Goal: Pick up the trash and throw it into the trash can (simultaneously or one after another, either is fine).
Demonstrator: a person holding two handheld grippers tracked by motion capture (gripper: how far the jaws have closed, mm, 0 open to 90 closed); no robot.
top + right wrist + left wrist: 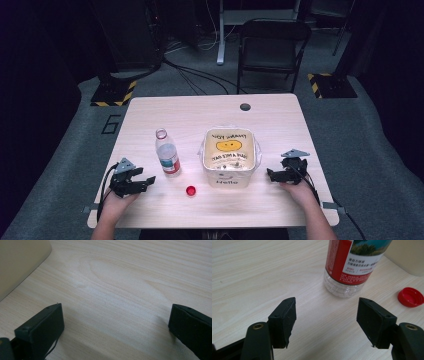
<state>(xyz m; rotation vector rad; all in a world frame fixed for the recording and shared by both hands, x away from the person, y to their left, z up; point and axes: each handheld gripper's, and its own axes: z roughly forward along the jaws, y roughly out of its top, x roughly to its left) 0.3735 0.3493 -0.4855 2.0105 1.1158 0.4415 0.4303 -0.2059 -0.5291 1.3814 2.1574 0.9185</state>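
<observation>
Risk of tipping an uncapped bottle

Bottle (167, 157) is the thing most likely to go wrong here. It stands upright and open at centre-left of the high view, with its red cap (190, 190) lying loose on the tabletop (150, 112) just below and to its right. In my left gripper view the base of the bottle sits at upper centre, ahead of the gap between my jaws, and the cap lies at the right edge. If I push my left gripper (146, 180) in off-centre, one jaw could nudge the light plastic wall and topple the bottle, spilling whatever is inside; I cannot tell how full it is. A careless sweep could also flick the cap away towards the lined bin (231, 157) standing to the right of the bottle.

My left jaws stand partly open, wide enough apart to show bare wood between them, and they hold and touch nothing. My right gripper (270, 174) rests low at the right of the bin, its jaws spread wide over bare tabletop, also empty, with a corner of the bin at upper left of its own view.
</observation>
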